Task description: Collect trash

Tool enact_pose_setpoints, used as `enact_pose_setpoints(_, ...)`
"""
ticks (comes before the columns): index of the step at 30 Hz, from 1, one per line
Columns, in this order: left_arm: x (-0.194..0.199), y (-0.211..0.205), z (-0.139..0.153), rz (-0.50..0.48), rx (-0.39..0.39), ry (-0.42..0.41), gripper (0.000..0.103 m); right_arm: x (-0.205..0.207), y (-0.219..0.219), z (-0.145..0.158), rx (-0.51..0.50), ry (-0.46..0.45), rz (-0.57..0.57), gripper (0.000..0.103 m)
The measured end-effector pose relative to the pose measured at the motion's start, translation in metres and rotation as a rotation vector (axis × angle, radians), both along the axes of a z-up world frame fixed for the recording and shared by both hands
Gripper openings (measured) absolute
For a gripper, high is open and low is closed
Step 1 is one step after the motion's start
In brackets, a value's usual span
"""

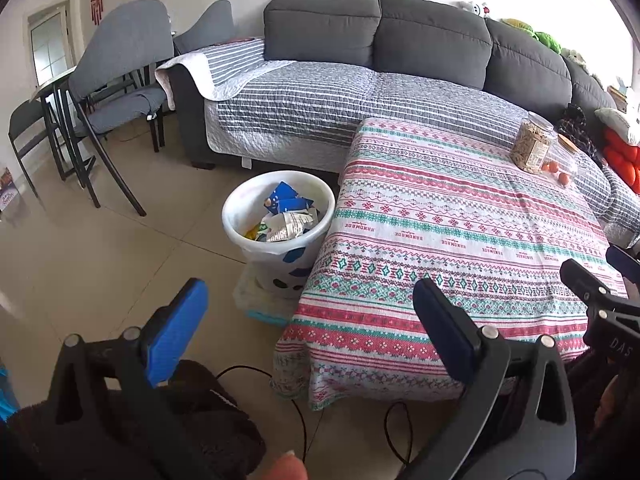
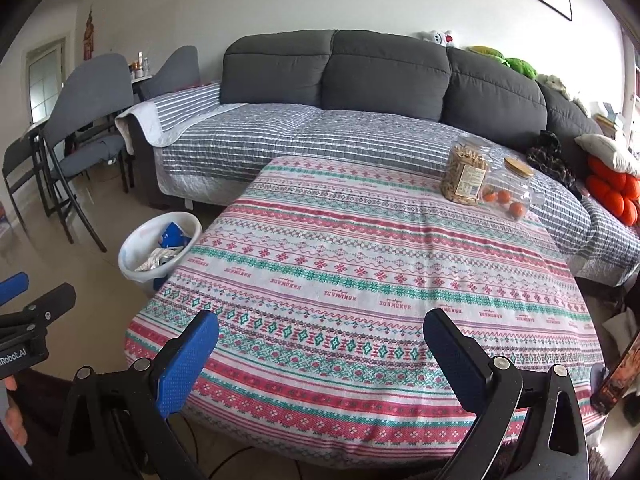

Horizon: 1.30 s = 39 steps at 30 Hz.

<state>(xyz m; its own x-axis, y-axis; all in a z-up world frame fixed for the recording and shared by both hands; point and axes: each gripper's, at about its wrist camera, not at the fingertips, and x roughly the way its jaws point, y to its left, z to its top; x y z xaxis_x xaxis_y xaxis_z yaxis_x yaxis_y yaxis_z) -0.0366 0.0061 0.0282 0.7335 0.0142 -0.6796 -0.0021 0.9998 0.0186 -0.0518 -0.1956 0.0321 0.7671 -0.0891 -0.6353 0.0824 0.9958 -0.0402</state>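
I read "HANDMADE" repeated upside down in red on the tablecloth [image 2: 360,272]; "DAS" on the right gripper [image 1: 600,276] body; "Robot.AI" on the left gripper [image 2: 24,296] body. Jar label unreadable.

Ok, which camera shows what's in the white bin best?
The left wrist view: the bin sits near centre, its opening facing the camera, with blue and white wrappers visible. In the right wrist view it is smaller, off to the left, partly behind the table.

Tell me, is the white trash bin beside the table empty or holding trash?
Holding trash: the white bin shows crumpled wrappers and blue packaging inside.
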Motion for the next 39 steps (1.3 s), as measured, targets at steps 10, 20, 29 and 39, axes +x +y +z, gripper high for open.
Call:
enact_pose_setpoints(10, -0.0016, -0.0026, -0.0017, -0.007, -0.002, 0.006, 0.102, 0.0011, 0.0023, -0.0013, 0.005, 0.007, 0.009, 0.103)
enact_pose_setpoints(20, -0.0015, -0.0019, -0.002, -0.006, 0.001, 0.005, 0.102, -0.0001, 0.0034, -0.0003, 0.012, -0.005, 0.015, 0.103)
enact_pose_setpoints(29, -0.0007, -0.0023, -0.0027, -0.011, -0.004, 0.011, 0.102, 0.0001, 0.0032, -0.0001, 0.014, -0.004, 0.015, 0.103)
enact_pose_setpoints(39, -0.0009, -0.002, -0.0028, -0.009, -0.006, 0.01, 0.102, -0.0003, 0.0027, 0.0001, 0.016, -0.006, 0.014, 0.103)
